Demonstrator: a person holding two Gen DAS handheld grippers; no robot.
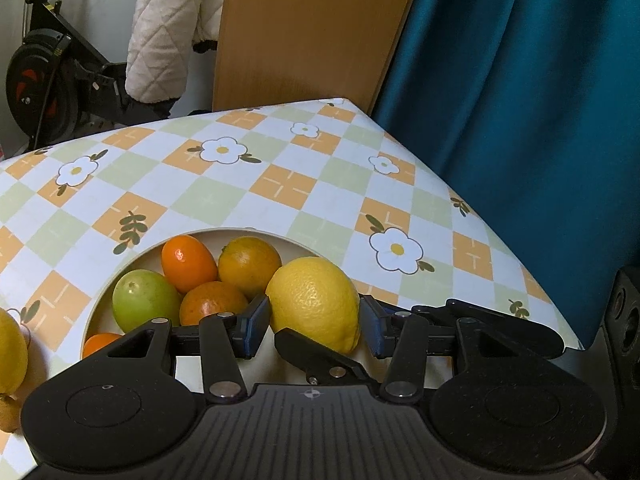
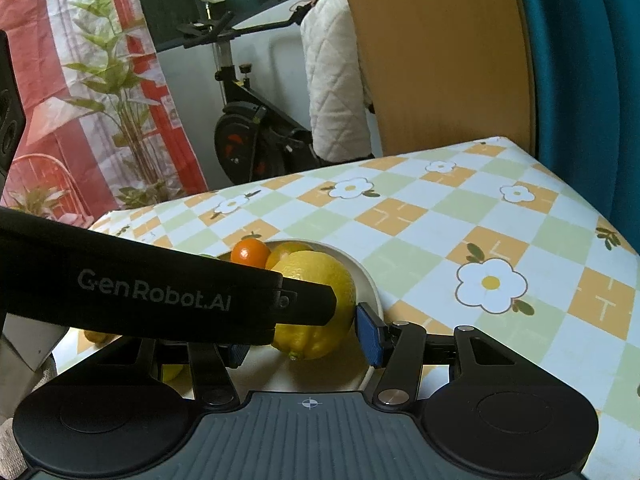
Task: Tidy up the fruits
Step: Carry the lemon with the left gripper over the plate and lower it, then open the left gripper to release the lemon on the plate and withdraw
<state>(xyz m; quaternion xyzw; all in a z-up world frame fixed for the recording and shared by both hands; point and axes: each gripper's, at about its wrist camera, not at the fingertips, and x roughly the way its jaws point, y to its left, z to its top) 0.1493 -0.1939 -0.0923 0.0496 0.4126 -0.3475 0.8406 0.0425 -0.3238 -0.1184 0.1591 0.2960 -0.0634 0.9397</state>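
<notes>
My left tongs sit spread around the big lemon, one blue pad just beside each flank; I cannot tell whether they touch. The lemon lies at the near edge of the plate, with oranges and a green fruit ahead and to the left. I judge it firm, fairly heavy, with a pebbled rind that grips well; across its widest middle is the place to hold. The plate's near rim is hidden under the tongs, and another yellow fruit is cut off at far left.

From the right wrist, my right tongs also stand open either side of the lemon. The left tool's arm covers the left finger, so contact there is unclear.
</notes>
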